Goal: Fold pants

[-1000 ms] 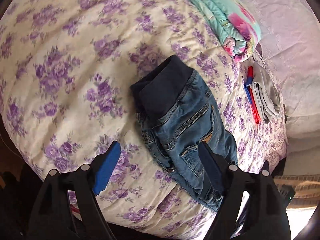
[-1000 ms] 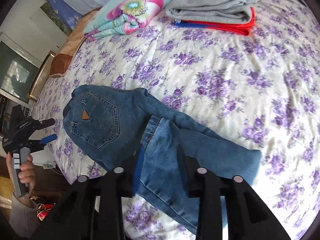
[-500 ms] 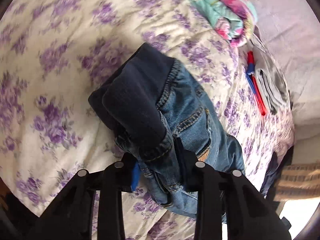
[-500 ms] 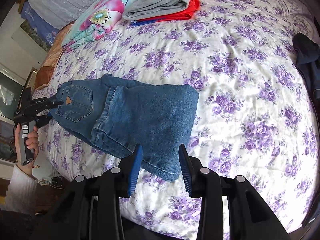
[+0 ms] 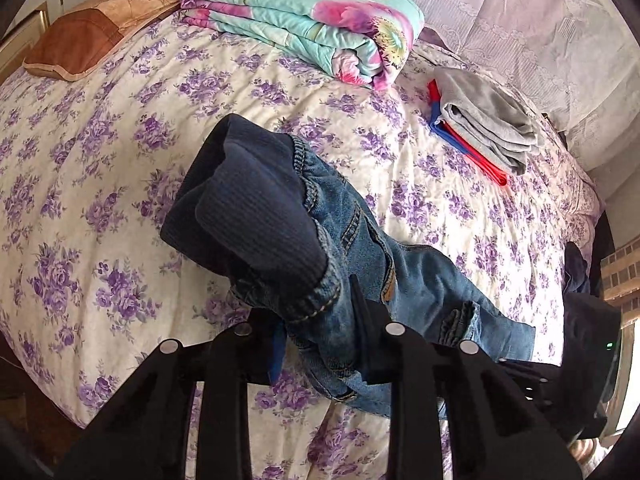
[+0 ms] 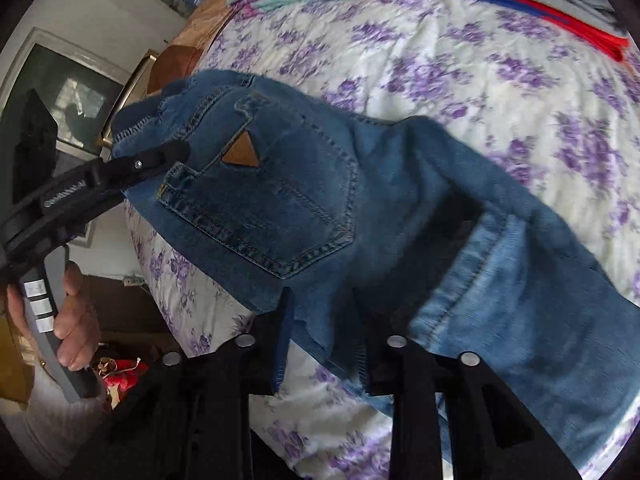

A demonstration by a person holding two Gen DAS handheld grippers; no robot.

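Blue jeans (image 5: 420, 280) with a dark ribbed waistband (image 5: 248, 208) lie partly lifted off the flowered bed cover (image 5: 100, 160). My left gripper (image 5: 320, 340) is shut on the waist edge, and the waistband droops over its fingers. The right wrist view shows the jeans (image 6: 300, 200) from the back, with a pocket and a brown triangle patch (image 6: 240, 156). There the left gripper (image 6: 172, 156) clamps the waist at the upper left. My right gripper (image 6: 326, 332) has its jaws closing, with the denim below the pocket pinched between them. A paler leg cuff (image 6: 520, 300) lies folded over at the right.
A folded floral quilt (image 5: 312, 28) and a brown pillow (image 5: 80, 40) lie at the head of the bed. A folded grey garment (image 5: 484, 128) rests on red and blue ones. A dark garment (image 5: 576, 268) hangs at the bed's right edge. A person's hand (image 6: 72, 312) grips the left handle.
The left gripper shut on the waist and lifted it off the bed. The right gripper moved in close under the back pocket and its jaws narrowed on the denim.
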